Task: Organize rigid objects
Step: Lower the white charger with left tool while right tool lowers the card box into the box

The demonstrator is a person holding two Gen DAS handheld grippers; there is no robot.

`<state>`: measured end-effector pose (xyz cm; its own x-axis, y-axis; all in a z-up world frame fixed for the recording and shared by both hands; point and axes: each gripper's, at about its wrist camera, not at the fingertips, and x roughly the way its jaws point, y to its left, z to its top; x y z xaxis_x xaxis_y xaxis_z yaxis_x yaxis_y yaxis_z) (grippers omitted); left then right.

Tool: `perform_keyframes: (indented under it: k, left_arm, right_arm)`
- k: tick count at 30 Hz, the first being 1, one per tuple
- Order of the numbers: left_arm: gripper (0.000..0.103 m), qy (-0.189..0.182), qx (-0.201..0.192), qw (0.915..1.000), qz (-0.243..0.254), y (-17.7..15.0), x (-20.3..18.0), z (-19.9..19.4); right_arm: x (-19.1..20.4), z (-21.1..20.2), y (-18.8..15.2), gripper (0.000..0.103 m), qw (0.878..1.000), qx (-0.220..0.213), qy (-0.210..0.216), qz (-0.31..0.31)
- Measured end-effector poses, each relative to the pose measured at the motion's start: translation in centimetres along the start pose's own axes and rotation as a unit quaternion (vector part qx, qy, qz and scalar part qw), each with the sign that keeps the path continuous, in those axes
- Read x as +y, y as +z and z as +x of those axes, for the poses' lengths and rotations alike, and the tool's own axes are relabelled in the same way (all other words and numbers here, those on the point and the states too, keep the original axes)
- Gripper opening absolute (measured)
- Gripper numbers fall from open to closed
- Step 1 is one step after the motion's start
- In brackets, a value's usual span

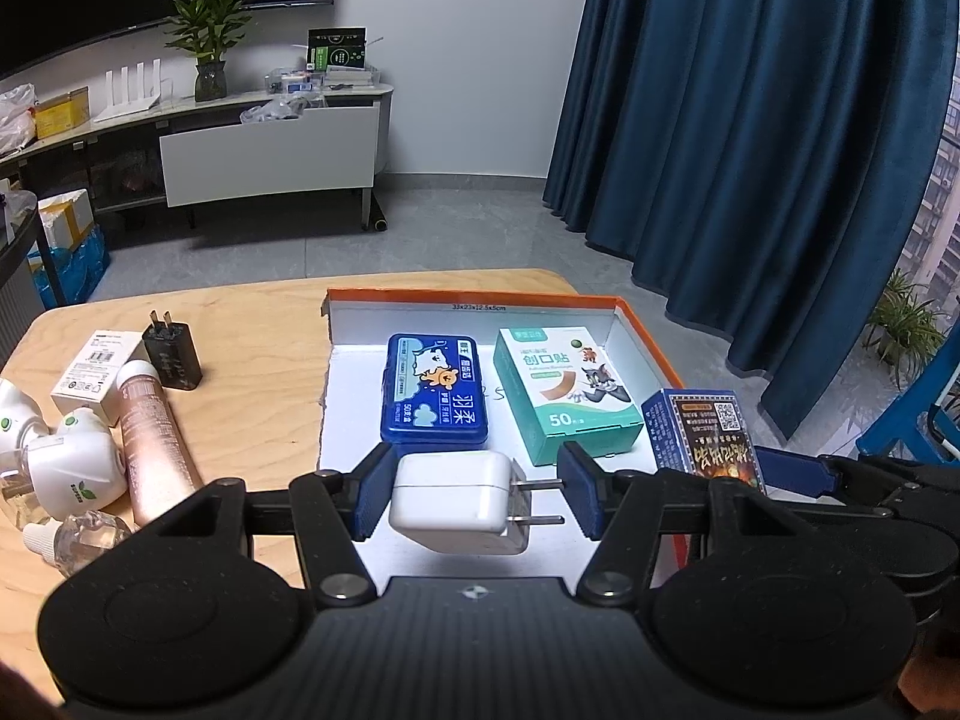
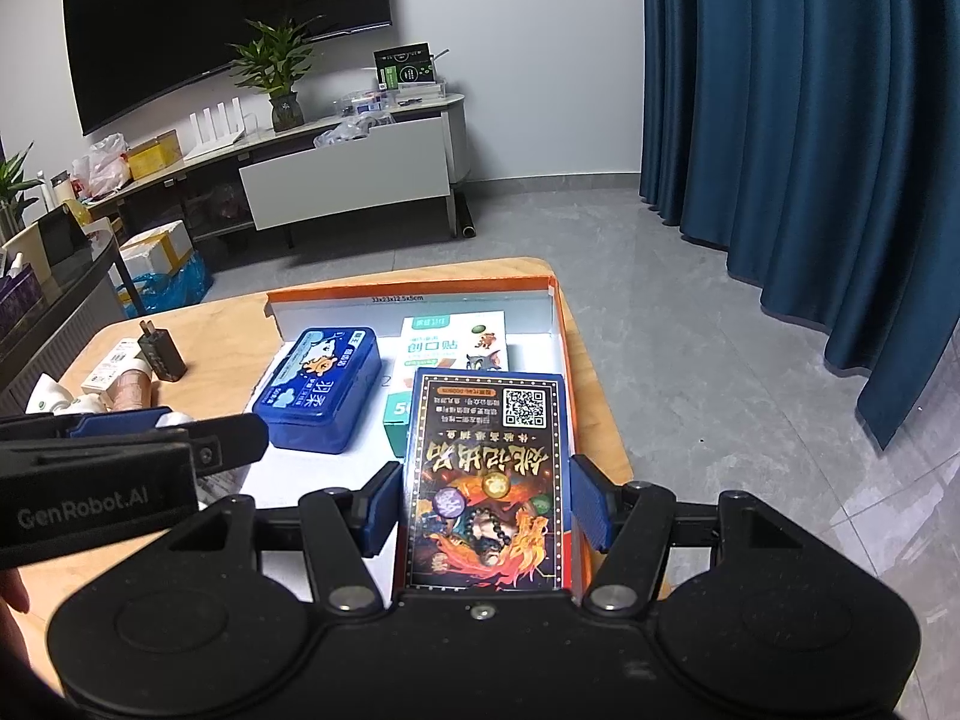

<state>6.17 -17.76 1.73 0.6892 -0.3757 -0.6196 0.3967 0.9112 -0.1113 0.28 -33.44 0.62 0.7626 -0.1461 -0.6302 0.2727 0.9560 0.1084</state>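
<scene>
orange tray: blue tin, bandage box | left hand-held gripper clamps white charger | right clamps card box

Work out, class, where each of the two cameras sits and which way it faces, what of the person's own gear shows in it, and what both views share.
Left wrist: on the left gripper, looking forward and down over the orange-rimmed box; its own fingers clamp a white charger, and the right gripper's tip enters at right.
Right wrist: on the right gripper, facing the same way; it holds a dark card box, and the left gripper crosses at left.
Shared: blue tin, plaster box, black charger.
</scene>
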Motion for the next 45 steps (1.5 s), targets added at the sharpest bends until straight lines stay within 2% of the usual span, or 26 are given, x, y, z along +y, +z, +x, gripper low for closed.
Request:
perform_keyframes:
  k: [8,26,45]
  left_arm:
    - [0.060,0.000,-0.003,1.0000,-0.002,0.6,0.2,0.2]
    - [0.060,-0.014,-0.010,0.9998,-0.006,4.5,0.3,2.3]
    - [0.060,-0.014,-0.006,0.9999,0.004,5.8,0.0,3.9]
  right_arm:
    - [0.1,0.2,0.6,0.071,1.000,-0.001,0.006,0.000]
    - [-0.8,2.7,4.1,0.071,1.000,-0.001,0.015,-0.011]
    - [-0.5,3.6,4.4,0.072,1.000,0.001,0.011,-0.017]
